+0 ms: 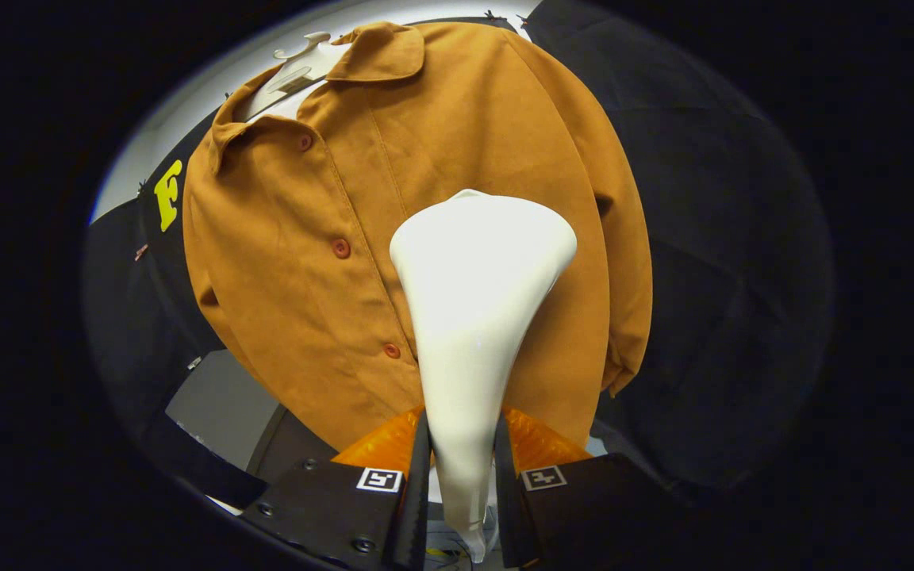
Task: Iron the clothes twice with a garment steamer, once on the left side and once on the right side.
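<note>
The gripper [461, 468] was clamped on the narrow handle of the white garment steamer [477, 285], both fingers pressing its sides. The steamer's wide head rose ahead of them and hid part of the brown jacket [330, 238], which hung buttoned on a white hanger [298, 71] against the black cloth wall [727, 238].

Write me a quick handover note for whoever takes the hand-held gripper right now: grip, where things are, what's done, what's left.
Hand-held gripper: shut on the steamer, both fingers pressing its narrow handle.
Steamer: wide head up, in front of the jacket, over the panel beside the button row. Whether it touches the cloth cannot be told.
Jacket: buttoned, hanging on a hanger against the booth wall.
Done: steamer picked up and brought to the jacket. Passes made cannot be told.
Left: confirm, then finish both sides.
</note>
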A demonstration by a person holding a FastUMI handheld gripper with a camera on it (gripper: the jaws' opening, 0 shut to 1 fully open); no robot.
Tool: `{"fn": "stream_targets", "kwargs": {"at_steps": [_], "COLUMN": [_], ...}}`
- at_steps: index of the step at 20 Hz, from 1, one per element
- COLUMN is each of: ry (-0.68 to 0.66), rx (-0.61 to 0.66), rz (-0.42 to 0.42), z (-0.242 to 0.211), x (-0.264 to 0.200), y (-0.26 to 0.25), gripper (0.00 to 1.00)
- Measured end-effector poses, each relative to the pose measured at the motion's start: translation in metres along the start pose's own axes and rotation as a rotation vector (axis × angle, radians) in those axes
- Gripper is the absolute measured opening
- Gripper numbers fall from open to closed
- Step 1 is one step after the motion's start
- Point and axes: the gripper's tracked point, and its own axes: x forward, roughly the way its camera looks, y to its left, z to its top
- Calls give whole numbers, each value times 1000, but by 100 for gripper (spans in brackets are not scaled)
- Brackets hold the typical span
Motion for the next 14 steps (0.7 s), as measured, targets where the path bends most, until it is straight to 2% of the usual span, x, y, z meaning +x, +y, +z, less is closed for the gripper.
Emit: {"fn": "stream_targets", "kwargs": {"at_steps": [14], "ry": [171], "rx": [110], "rz": [-120], "z": [-81], "x": [7], "y": [-29], "gripper": [40]}}
